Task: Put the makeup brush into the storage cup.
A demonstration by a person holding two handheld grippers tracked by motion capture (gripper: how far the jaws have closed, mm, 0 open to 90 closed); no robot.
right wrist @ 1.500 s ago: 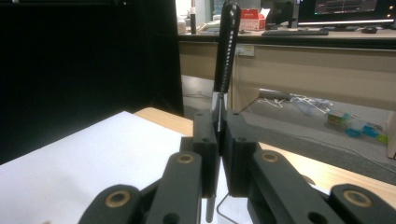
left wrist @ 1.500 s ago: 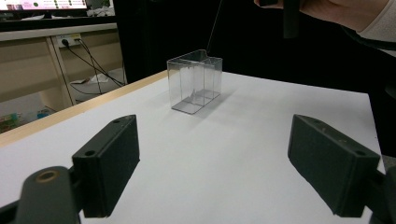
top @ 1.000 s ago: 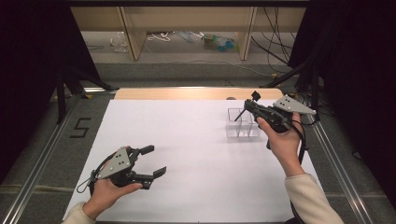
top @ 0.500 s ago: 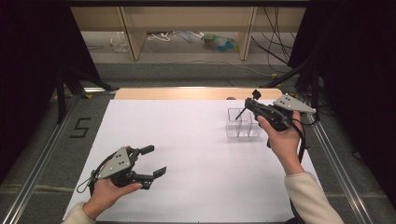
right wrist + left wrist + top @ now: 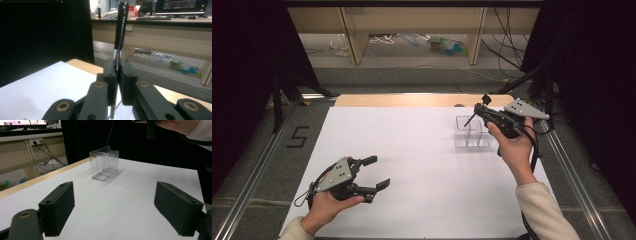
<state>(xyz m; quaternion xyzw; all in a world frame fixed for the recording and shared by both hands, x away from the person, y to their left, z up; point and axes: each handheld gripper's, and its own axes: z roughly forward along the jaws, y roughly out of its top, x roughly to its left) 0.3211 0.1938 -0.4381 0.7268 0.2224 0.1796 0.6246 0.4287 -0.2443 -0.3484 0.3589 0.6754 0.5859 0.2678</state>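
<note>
A clear plastic box [image 5: 472,134] with compartments stands on the white table [image 5: 422,150] at the right. My right gripper [image 5: 480,113] hovers just above it, shut on a thin tool with a black handle [image 5: 485,99]. The tool's metal shaft slants down towards the box. In the right gripper view the handle [image 5: 121,22] rises above the closed gripper [image 5: 117,67]. My left gripper [image 5: 377,172] rests low at the near left, open and holding nothing. From the left gripper view the box [image 5: 104,163] stands ahead of the wide-apart pads [image 5: 58,207], and the thin shaft [image 5: 110,133] hangs over it.
A wooden strip [image 5: 412,100] borders the table's far edge. Metal rails [image 5: 257,165] run along both sides, and a "5" mark [image 5: 298,136] lies to the left. Beyond the table are shelf legs, cables and litter on the floor [image 5: 442,45].
</note>
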